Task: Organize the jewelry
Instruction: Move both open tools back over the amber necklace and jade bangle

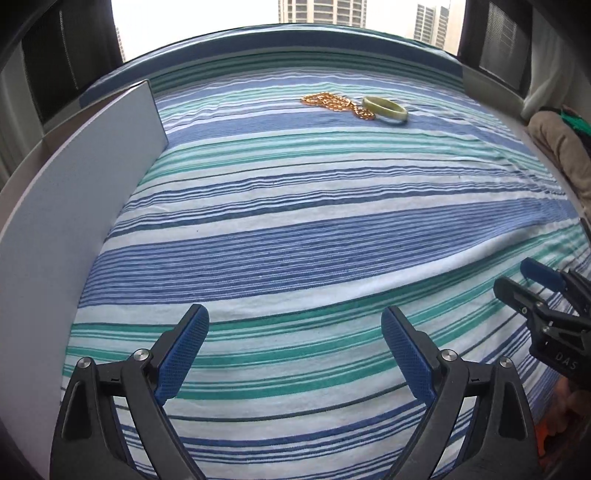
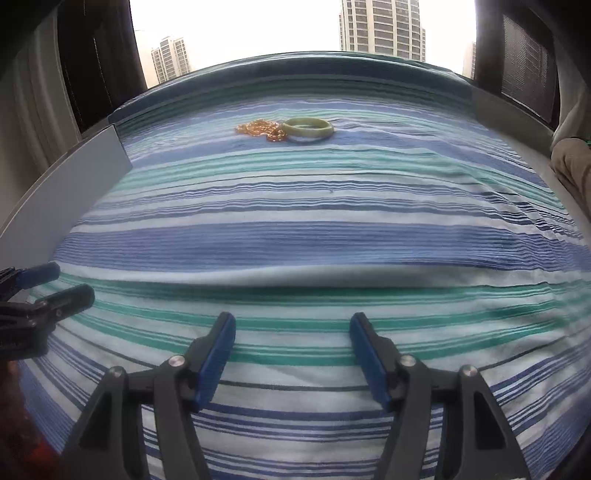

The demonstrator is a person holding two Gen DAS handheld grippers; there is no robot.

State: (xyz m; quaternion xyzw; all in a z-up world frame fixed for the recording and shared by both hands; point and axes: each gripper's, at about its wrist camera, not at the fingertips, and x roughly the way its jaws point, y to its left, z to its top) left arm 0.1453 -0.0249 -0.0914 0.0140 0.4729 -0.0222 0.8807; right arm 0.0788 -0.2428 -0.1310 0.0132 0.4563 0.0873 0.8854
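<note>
A: Jaw status?

B: Left gripper [image 1: 295, 328] has its jaws spread wide, nothing between the blue pads [image 1: 183, 354]. Right gripper [image 2: 292, 334] the same: jaws apart, holding nothing. Both hover low over the striped cloth [image 1: 295, 236], near edge.

A: Do they see each other?

B: Yes. Right gripper shows at the right edge of the left wrist view, left one at the left edge of the right wrist view. Side by side, apart.

A: Jewelry?

B: Far end of the cloth, well apart from both grippers. Gold chain [image 1: 332, 102] lies bunched up; pale green bangle [image 1: 385, 109] lies flat just to its right. Chain's end touches or runs under the bangle's rim, can't tell which.

A: Anything else?

B: Grey panel [image 1: 81, 206] standing along the cloth's left side. Beige fabric [image 1: 561, 147] heaped at the right. Window behind, high-rise towers [image 2: 380, 26] outside.
</note>
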